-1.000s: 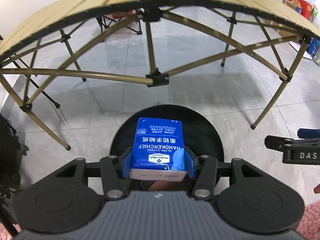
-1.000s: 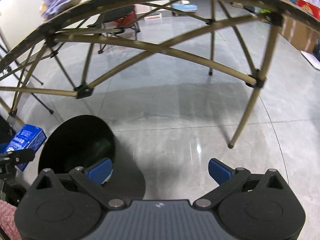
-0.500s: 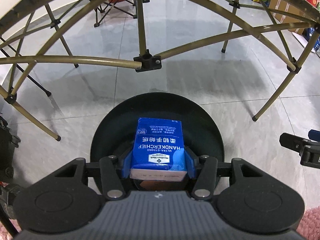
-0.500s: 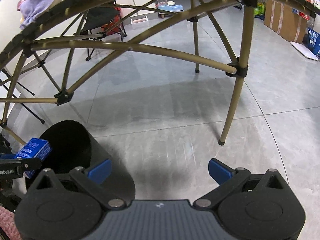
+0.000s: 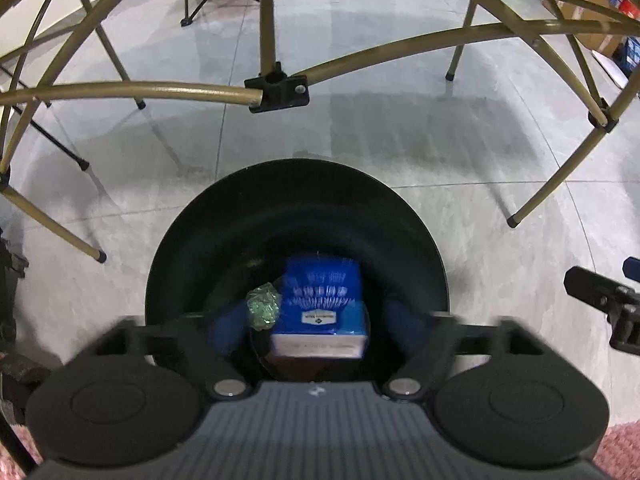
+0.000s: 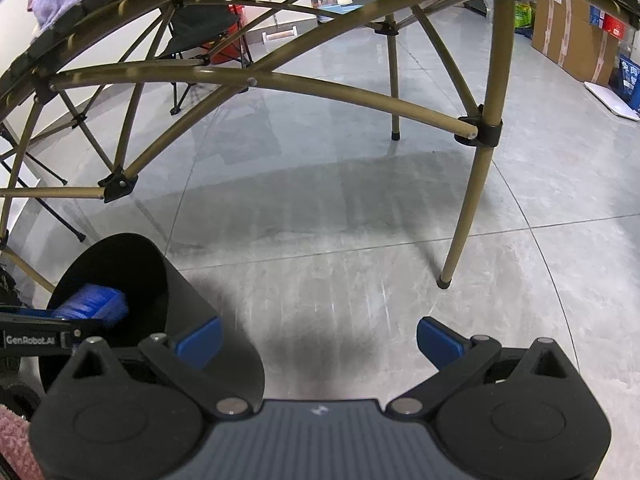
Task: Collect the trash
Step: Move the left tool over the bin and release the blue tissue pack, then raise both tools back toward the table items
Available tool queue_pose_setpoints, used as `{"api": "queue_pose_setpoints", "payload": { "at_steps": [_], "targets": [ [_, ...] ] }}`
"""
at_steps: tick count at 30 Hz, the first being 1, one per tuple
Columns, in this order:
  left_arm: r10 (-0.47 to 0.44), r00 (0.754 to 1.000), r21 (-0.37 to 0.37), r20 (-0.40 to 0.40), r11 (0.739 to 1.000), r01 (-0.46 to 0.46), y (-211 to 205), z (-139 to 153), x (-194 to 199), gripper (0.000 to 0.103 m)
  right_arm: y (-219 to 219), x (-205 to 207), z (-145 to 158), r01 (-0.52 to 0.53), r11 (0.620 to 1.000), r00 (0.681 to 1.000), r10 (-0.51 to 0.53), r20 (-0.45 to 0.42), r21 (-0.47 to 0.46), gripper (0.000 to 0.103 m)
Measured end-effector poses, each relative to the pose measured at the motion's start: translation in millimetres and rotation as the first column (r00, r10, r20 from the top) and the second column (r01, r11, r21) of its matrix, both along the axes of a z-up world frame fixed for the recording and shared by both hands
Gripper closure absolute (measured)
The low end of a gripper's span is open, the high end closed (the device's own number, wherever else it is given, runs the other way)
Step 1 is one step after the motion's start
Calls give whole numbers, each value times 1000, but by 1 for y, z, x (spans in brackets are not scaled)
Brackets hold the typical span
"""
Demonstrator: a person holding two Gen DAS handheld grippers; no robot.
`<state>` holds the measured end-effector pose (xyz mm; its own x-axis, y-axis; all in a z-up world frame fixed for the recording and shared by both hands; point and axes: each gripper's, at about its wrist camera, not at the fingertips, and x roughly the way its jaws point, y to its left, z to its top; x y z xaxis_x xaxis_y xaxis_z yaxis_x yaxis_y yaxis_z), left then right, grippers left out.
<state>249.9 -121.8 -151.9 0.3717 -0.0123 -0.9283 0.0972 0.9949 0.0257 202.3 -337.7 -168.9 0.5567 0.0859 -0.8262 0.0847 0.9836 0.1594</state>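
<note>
The left gripper [image 5: 318,322] points steeply down into the mouth of the black bin [image 5: 224,232], which stands on the grey tiled floor [image 5: 400,132] under the folding table frame [image 5: 276,92]. Its jaws have just been opening and now stand wide apart; both blue fingers are motion-blurred. The blue handkerchief pack [image 5: 320,308] lies between them but is not touched by either pad; it is blurred and sits inside the bin's opening. A crumpled green wrapper [image 5: 262,306] lies just beside the pack on its left, lower in the bin.

The right gripper [image 6: 318,340] is angled down toward bare floor, to the right of the bin [image 6: 192,320]. Its jaws are spread wide with nothing between them. From this view the pack [image 6: 94,302] shows as a blue blur inside the bin rim.
</note>
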Motion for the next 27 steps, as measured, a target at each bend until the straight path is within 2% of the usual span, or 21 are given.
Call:
{"api": "queue_pose_setpoints", "payload": {
  "at_steps": [3,11,20,22,23,24,25,27],
  "targets": [
    [10,1000,-20,10,1000,-9,1,2,0,0,1,1,0,-4,1000,1000,4,4,-3,0],
    [28,1000,-23,-4,999,-28,1,-2,3,0,0,0,1,0,1000,1000,0,7,-4,0],
    [17,1000,-48,15,999,-17,2,5,-1,0,3,-1,5,-3,1000,1000,3,20,-19,0],
    [14,1000,-61,20,998,-13,3,9,-2,0,8,3,10,10,999,1000,-11,-18,-37,0],
    [16,999,-69,29,998,-14,5,13,-4,0,11,10,19,35,999,999,-36,-28,-16,0],
    [22,999,-68,45,997,-19,8,17,-6,0,18,18,36,53,997,998,-54,11,54,0],
    [30,998,-64,62,998,-26,12,22,-8,0,29,24,56,22,996,997,-28,76,84,0],
    [52,995,-80,83,996,-46,24,30,-11,0,55,27,84,-9,1000,985,10,170,-8,0]
  ]
}}
